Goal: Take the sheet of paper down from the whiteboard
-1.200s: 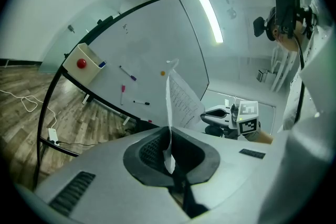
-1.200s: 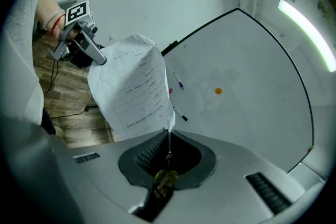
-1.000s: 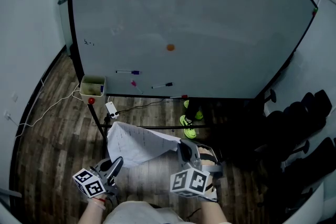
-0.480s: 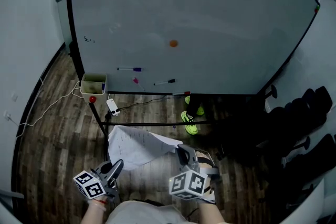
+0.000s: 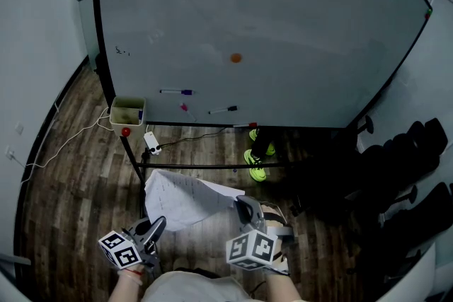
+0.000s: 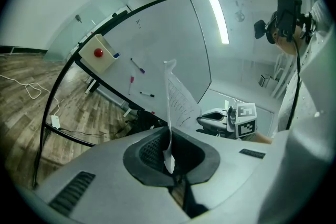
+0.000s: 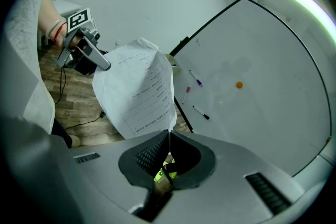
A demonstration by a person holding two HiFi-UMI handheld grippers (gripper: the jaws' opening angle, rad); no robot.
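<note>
The white printed sheet of paper [image 5: 185, 198] is off the large black-framed whiteboard [image 5: 283, 18] and hangs low over the brown wood-plank floor [image 5: 78, 180], spanning between the two tongs in front of the person. The left tongs [image 6: 169, 157] are clamped shut on one edge of it, with the sheet rising edge-on from between the pads, and the right tongs [image 7: 169, 136] are pinched shut on a bottom corner. A small orange round magnet [image 5: 236, 58] and thin marker pens [image 5: 177, 91] sit on the board.
</note>
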